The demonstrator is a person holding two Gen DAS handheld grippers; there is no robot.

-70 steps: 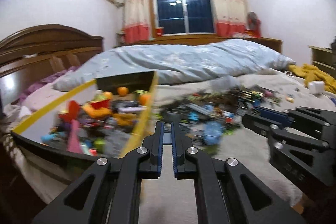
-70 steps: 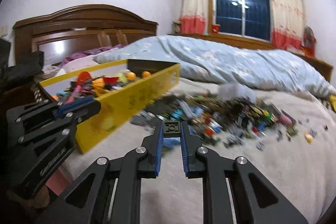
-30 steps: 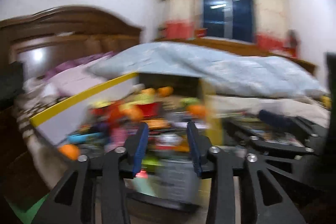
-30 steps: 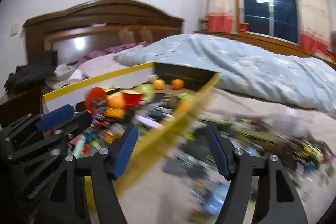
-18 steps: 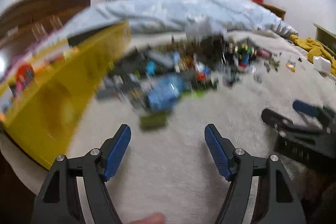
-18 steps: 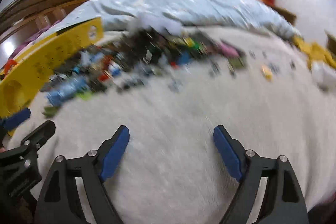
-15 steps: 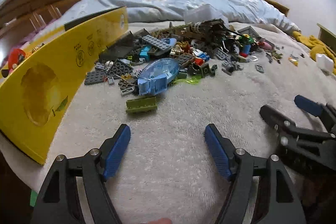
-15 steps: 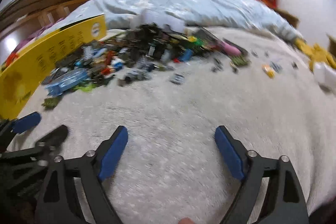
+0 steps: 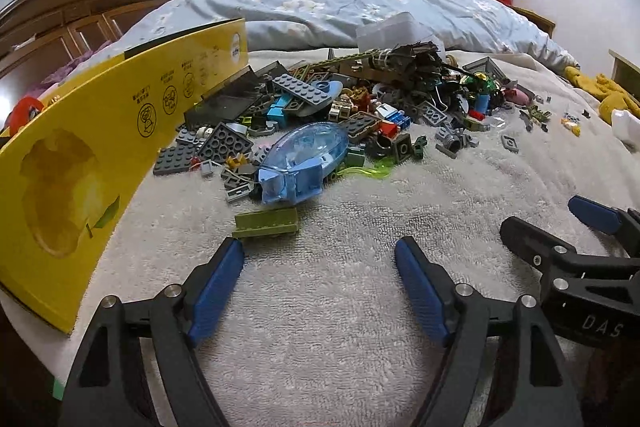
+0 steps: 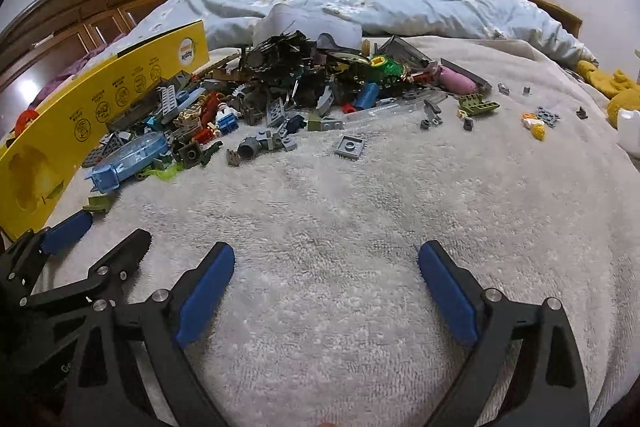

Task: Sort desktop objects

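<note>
A heap of loose toy bricks (image 9: 380, 95) lies on a pale towel (image 9: 320, 327). At its near edge are a clear blue canopy piece (image 9: 304, 155) and an olive green brick (image 9: 266, 223). My left gripper (image 9: 319, 247) hovers low just short of the olive brick, its jaws opening with nothing between them. My right gripper (image 10: 326, 251) is over bare towel, nearer than the heap (image 10: 304, 79) and a lone grey plate (image 10: 350, 147); its jaws are opening too and hold nothing. A yellow box (image 9: 80, 155) stands at the left.
The right gripper (image 9: 542, 215) shows at the right of the left wrist view, and the left gripper (image 10: 116, 227) at the lower left of the right wrist view. A blue duvet (image 10: 380, 3) lies behind the heap. Small pieces (image 10: 536, 125) are scattered right, by a yellow cloth (image 10: 620, 95).
Both grippers swung from above the yellow box down to the towel in front of the heap. Their jaws went from nearly shut on small pieces to wide apart and empty.
</note>
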